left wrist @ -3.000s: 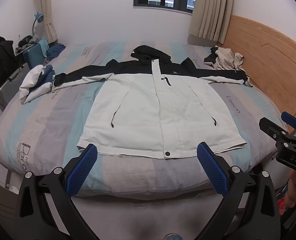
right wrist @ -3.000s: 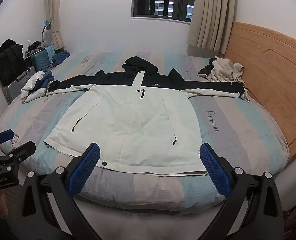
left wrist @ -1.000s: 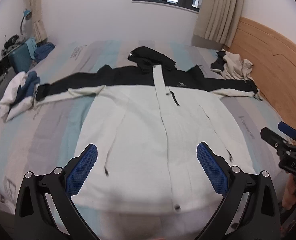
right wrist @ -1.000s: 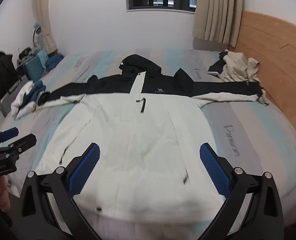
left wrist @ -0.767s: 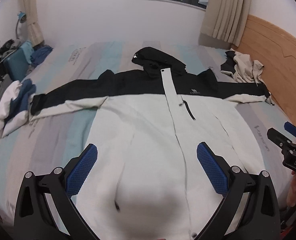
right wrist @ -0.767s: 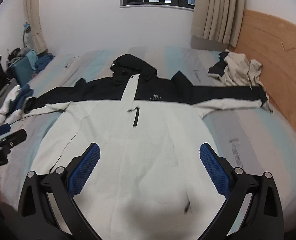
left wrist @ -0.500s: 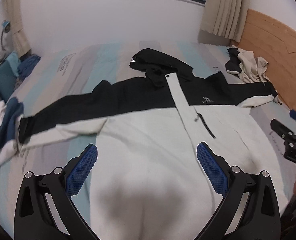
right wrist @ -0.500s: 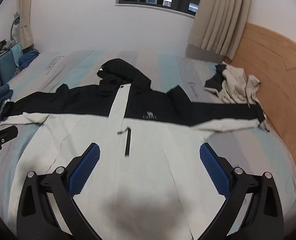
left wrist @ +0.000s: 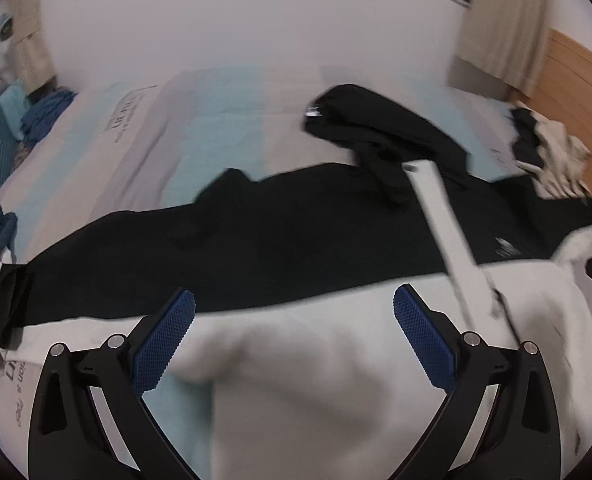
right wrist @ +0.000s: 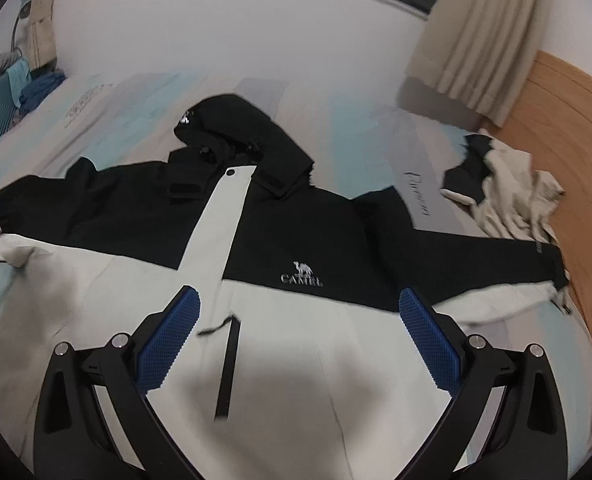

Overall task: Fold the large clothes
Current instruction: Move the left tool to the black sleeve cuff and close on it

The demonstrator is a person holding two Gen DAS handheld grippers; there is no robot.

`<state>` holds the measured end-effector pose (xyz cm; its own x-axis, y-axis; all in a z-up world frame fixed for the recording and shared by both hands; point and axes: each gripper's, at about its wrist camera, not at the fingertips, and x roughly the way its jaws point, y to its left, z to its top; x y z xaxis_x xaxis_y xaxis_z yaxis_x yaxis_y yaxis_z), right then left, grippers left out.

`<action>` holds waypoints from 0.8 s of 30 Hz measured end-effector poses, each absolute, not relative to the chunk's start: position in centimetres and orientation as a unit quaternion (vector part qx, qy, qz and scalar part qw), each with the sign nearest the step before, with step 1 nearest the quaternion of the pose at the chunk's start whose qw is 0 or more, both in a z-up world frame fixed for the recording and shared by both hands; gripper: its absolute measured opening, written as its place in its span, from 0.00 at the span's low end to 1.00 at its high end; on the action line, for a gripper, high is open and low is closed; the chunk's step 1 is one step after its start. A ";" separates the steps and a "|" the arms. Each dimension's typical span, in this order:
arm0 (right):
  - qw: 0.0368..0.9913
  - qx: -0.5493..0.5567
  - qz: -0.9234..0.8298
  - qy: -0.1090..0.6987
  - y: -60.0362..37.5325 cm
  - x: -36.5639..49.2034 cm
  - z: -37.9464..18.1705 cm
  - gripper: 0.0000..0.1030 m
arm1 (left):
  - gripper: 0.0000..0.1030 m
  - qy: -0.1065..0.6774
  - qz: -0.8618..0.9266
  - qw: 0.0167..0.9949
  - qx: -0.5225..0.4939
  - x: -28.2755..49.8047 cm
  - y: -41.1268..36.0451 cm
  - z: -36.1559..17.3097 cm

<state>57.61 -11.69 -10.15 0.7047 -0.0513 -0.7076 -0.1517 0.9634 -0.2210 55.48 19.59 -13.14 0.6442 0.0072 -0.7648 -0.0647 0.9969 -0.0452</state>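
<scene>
A black and off-white hooded jacket (right wrist: 296,264) lies spread face-up across the striped bed (right wrist: 360,120), sleeves stretched out to either side and the hood (right wrist: 236,132) bunched at the top. The left gripper (left wrist: 294,340) hangs over the jacket's left shoulder and sleeve (left wrist: 136,264), its blue pads wide apart and holding nothing. The right gripper (right wrist: 300,344) hovers above the chest, just below the camel logo (right wrist: 302,274), equally spread and empty.

The likeliest trouble is a poor pinch. The shell looks smooth and slippery, probably a coated synthetic, so a shallow bite could slide off mid-fold. Taking only the top layer would drag the front panel away from the back and leave a crooked crease. The long sleeves may trail, and the right cuff (right wrist: 556,264) lies close to a crumpled beige garment (right wrist: 512,196) by the wooden headboard (right wrist: 568,128). The bulky hood would resist lying flat.
</scene>
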 end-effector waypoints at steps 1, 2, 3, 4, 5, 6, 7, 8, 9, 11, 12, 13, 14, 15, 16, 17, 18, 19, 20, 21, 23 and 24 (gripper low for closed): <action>0.910 -0.134 0.032 0.391 -11.7 58.9 -10.8 0.93 | 0.94 0.423 0.039 0.904 -0.045 56.3 21.4 -13.9; 0.907 -0.134 0.036 0.398 -11.7 59.8 -11.2 0.93 | 0.94 0.424 0.056 0.903 -0.048 56.7 22.7 -14.4; 0.902 -0.133 0.042 0.407 -11.6 60.9 -11.7 0.93 | 0.94 0.425 0.076 0.901 -0.046 57.1 24.2 -14.9; 0.898 -0.132 0.049 0.417 -11.6 62.2 -12.2 0.93 | 0.94 0.428 0.102 0.898 -0.033 57.4 26.3 -15.5; 0.896 -0.130 0.051 0.422 -11.6 62.9 -12.5 0.93 | 0.94 0.430 0.124 0.894 -0.017 57.5 28.1 -16.0; 0.893 -0.126 0.054 0.428 -11.6 63.8 -12.9 0.93 | 0.94 0.433 0.148 0.889 -0.005 57.5 29.9 -16.4; 0.889 -0.119 0.064 0.438 -11.4 64.9 -13.3 0.93 | 0.94 0.441 0.173 0.881 -0.004 57.1 32.8 -16.9; 0.886 -0.119 0.069 0.443 -11.2 65.5 -13.7 0.93 | 0.94 0.443 0.191 0.876 -0.003 56.8 34.8 -17.1; 0.881 -0.121 0.076 0.450 -10.7 66.2 -14.1 0.93 | 0.94 0.444 0.210 0.871 0.001 56.3 36.8 -17.3; 0.877 -0.119 0.089 0.458 -9.9 67.2 -14.7 0.93 | 0.94 0.450 0.245 0.859 0.012 54.9 41.1 -17.7; 0.875 -0.116 0.093 0.460 -9.4 67.5 -14.9 0.93 | 0.94 0.452 0.257 0.854 0.016 54.3 42.7 -17.8; 0.873 -0.112 0.097 0.464 -8.9 67.9 -15.2 0.93 | 0.94 0.455 0.271 0.848 0.019 53.7 44.2 -18.0; 0.872 -0.109 0.100 0.467 -8.5 68.2 -15.6 0.93 | 0.94 0.457 0.283 0.843 0.021 53.1 45.9 -18.2; 0.870 -0.106 0.101 0.471 -8.1 68.3 -15.9 0.93 | 0.94 0.457 0.287 0.842 0.024 52.8 46.7 -18.2; 0.867 -0.105 0.102 0.476 -7.5 68.5 -16.5 0.93 | 0.94 0.456 0.294 0.840 0.028 52.3 47.8 -18.2; 0.865 -0.103 0.101 0.480 -7.3 68.7 -16.9 0.93 | 0.94 0.459 0.292 0.838 0.030 51.9 48.6 -18.2; 0.863 -0.099 0.101 0.485 -6.9 68.8 -17.3 0.93 | 0.94 0.461 0.291 0.837 0.037 51.4 49.2 -18.2; 0.862 -0.095 0.101 0.487 -6.7 68.9 -17.6 0.93 | 0.88 0.465 0.285 0.837 0.043 51.3 49.6 -18.5; 0.862 -0.093 0.100 0.489 -6.5 68.9 -17.8 0.93 | 0.82 0.476 0.274 0.834 0.049 51.3 49.9 -19.1; 0.861 -0.091 0.099 0.490 -6.4 68.9 -18.1 0.93 | 0.81 0.483 0.269 0.832 0.053 51.6 50.0 -19.6; 0.860 -0.087 0.098 0.494 -6.3 68.8 -18.4 0.93 | 0.69 0.500 0.250 0.827 0.055 51.8 50.3 -21.0; 0.859 -0.086 0.097 0.495 -6.3 68.7 -18.5 0.93 | 0.68 0.507 0.245 0.825 0.053 52.0 50.3 -21.6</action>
